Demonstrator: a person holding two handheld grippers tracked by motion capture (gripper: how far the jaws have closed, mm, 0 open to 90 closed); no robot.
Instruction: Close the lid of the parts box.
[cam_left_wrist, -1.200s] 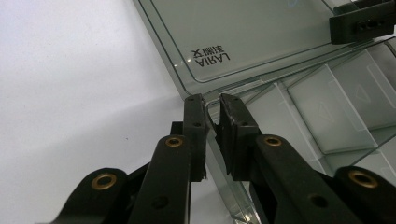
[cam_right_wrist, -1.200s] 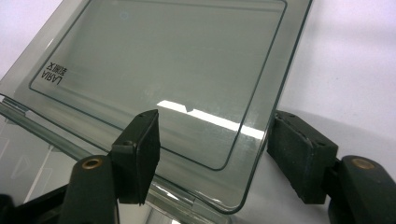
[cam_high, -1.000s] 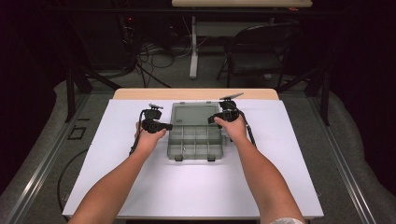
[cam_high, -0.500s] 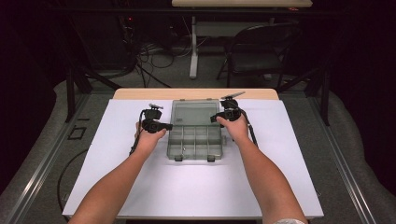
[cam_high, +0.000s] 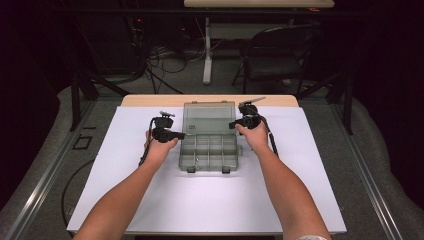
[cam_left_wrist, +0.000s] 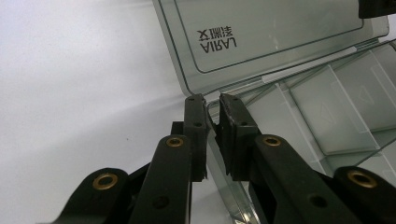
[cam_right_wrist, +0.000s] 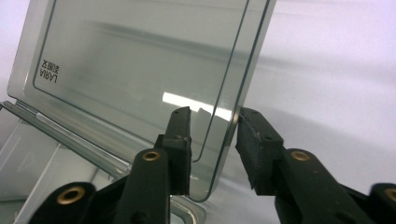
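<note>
Little had shifted since the earlier frame except the right claw, whose jaws had just been closing around the raised lid, not yet clamped. The left claw pinched the box wall at mid-tabletop; closing remained. A chair stood behind.

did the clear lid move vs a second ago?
No. The clear plastic lid of the compartment box stands open as before, its top edge by the table's wooden far edge.
</note>
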